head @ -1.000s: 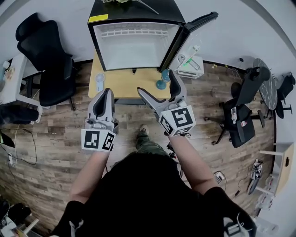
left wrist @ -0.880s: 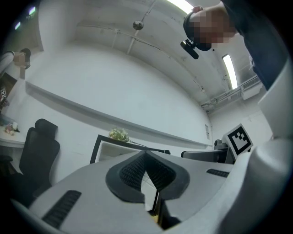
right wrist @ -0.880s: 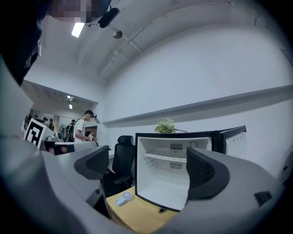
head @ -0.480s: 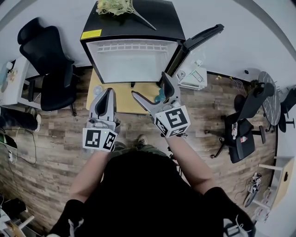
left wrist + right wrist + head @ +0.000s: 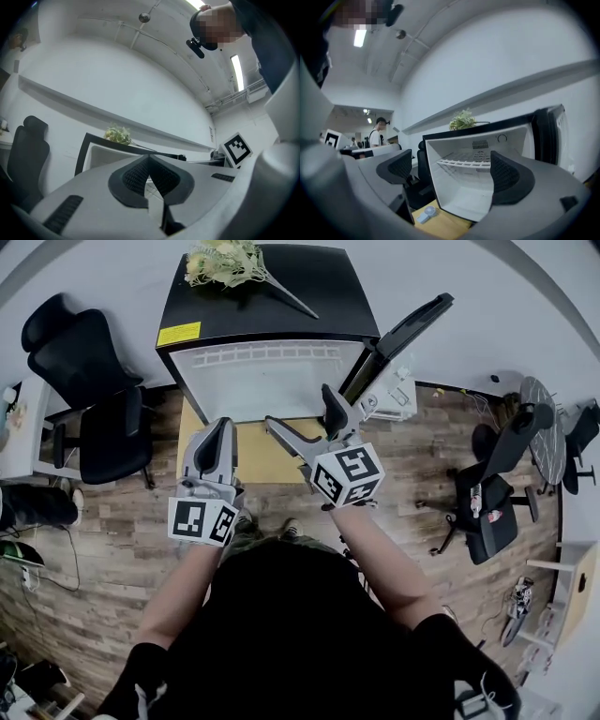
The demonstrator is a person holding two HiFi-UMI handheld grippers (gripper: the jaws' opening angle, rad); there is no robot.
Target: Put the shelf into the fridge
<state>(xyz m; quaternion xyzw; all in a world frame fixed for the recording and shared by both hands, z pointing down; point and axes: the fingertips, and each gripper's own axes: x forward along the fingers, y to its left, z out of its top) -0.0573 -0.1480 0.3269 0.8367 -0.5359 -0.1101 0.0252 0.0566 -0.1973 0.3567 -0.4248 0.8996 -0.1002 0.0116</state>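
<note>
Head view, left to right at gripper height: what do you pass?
Black office chair → left hand-held gripper → right hand-held gripper → second black office chair. Fridge left out: it overlaps both grippers.

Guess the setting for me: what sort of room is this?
Probably an office or lab workspace, not a home kitchen. Black swivel chairs stand on wood-look flooring, strip ceiling lights run overhead, and the open mini fridge sits out in the room rather than among cabinets.
</note>
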